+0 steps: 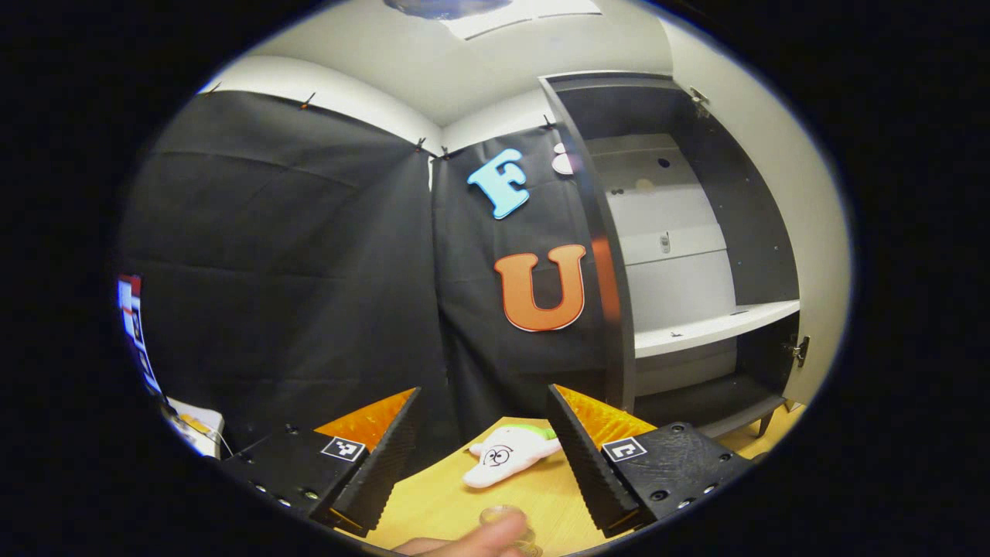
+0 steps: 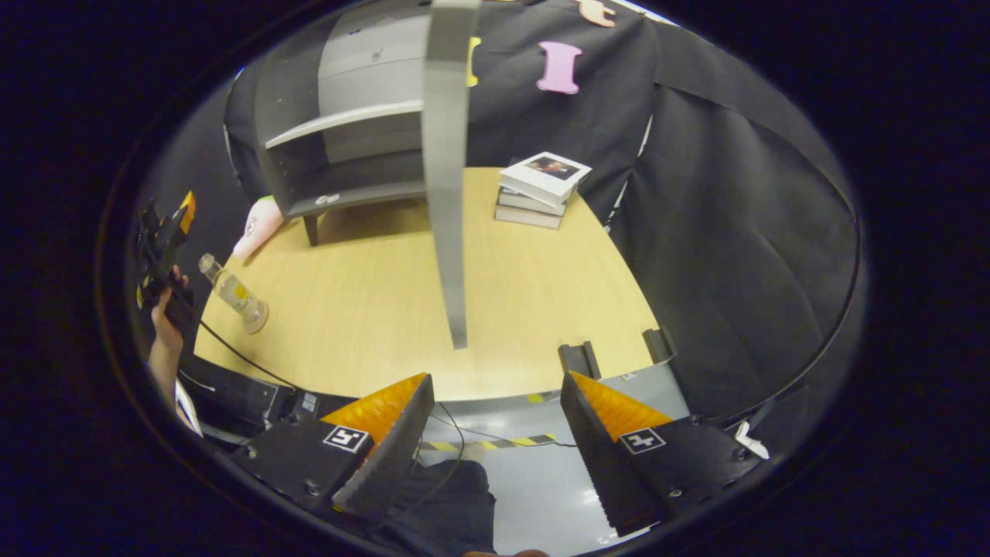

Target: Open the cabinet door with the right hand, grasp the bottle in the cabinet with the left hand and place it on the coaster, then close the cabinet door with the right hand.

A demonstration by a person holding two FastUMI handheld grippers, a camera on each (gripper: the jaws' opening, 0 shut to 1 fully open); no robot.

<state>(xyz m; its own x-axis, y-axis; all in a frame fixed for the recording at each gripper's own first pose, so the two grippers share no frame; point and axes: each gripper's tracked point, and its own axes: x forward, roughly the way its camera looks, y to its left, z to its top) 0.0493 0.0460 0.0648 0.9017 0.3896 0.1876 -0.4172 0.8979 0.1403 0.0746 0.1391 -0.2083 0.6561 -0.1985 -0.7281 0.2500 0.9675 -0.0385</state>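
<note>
Pale wood worktop (image 2: pixel 534 294) carries the open cabinet (image 2: pixel 340 147) at twelve o'clock in the right gripper view, its grey door (image 2: pixel 447 178) swung out edge-on toward the camera. At nine o'clock the clear bottle (image 2: pixel 232 292) stands on the worktop, near the left tongs (image 2: pixel 164 232), which a hand (image 2: pixel 166 325) holds above it. Both tongs gape wide and grip nothing; the right tongs (image 2: pixel 495 441) hang off the worktop's near edge. A stack of books (image 2: pixel 541 189) lies at one o'clock. In the left gripper view, a white plush toy (image 1: pixel 506 455) lies between the fingers.
</note>
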